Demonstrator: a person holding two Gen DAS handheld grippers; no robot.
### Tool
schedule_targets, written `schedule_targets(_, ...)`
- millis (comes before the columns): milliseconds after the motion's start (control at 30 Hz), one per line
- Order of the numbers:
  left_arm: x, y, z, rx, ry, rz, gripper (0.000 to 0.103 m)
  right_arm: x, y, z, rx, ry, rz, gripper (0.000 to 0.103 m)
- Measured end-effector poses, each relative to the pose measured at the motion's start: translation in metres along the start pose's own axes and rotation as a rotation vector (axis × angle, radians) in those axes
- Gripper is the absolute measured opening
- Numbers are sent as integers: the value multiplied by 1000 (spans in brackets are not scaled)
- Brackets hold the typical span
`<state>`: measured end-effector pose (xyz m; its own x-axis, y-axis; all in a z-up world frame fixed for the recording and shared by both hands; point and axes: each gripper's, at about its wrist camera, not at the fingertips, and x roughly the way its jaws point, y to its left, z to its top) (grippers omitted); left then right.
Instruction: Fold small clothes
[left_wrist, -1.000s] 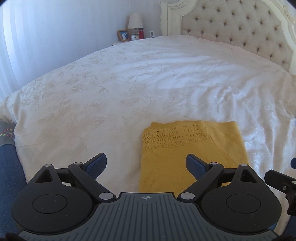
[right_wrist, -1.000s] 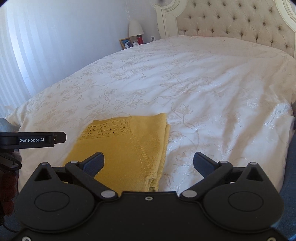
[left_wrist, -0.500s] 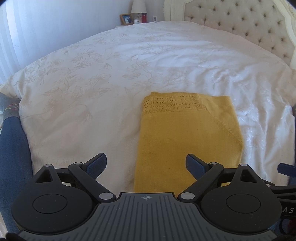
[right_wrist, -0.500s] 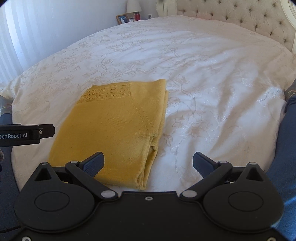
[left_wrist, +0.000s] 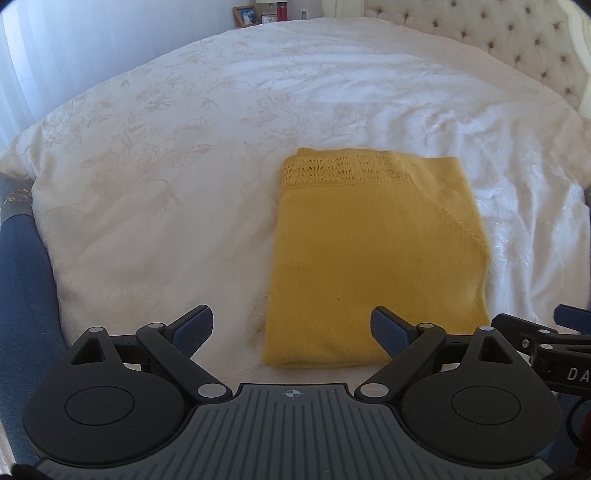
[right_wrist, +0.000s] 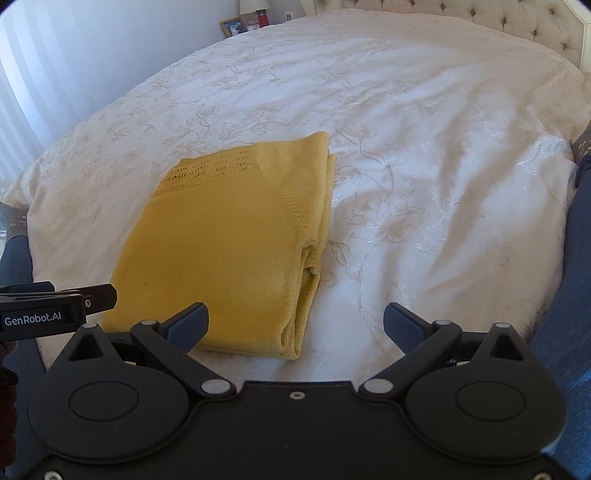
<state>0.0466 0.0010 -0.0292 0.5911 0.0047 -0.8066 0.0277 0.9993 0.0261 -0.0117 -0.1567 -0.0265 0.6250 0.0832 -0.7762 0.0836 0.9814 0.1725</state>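
A yellow knitted garment lies folded into a neat rectangle on the white bedspread, its lacy band at the far end. My left gripper hangs open above the garment's near left corner, nothing between its fingers. In the right wrist view the same garment shows stacked layers along its right edge. My right gripper is open over the near right corner, holding nothing. The left gripper's tip pokes in at the left of that view.
The bedspread stretches wide to the right and far side. A tufted headboard stands at the back right. A nightstand with a photo frame is at the far back. Blue-clad legs flank the bed's near edge.
Both grippers have risen and tilted downward, so the garment now shows in full and lies further from the fingers. The garment itself has not moved. Both grippers stay open.
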Motion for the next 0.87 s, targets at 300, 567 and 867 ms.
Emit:
schedule_targets(300, 2, -1, 4, 9, 7, -2, 93, 3, -2, 4, 13, 3, -3, 100)
schedule_targets(567, 5, -3, 6, 10, 16, -1, 93, 5, -3, 5, 18, 8, -2, 100)
schedule_targets(867, 7, -5, 5, 15, 20, -8, 93, 7, -4, 6, 26, 16, 3, 100)
